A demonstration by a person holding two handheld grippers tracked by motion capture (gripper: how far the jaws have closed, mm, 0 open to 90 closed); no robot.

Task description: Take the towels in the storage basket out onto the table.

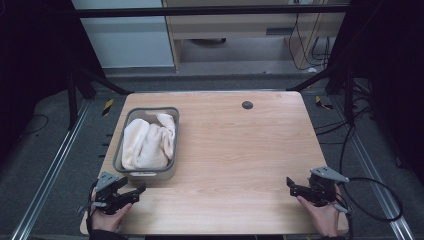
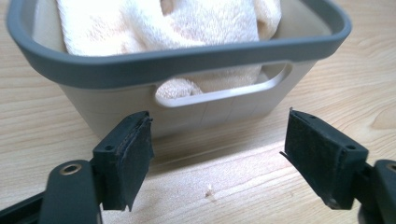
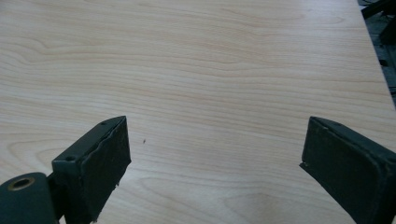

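The cream towel (image 1: 148,141) lies bunched inside the grey basket (image 1: 120,150) at the surface's (image 1: 240,165) left, untouched. The left gripper (image 1: 139,190) waits just before the basket, fingers apart and empty; the right gripper (image 1: 290,185), likewise open, rests well apart, so the work looks unstarted.

Jaws parted before a grey-rimmed basket (image 2: 177,58) holding what looks like a cream towel (image 2: 154,23).
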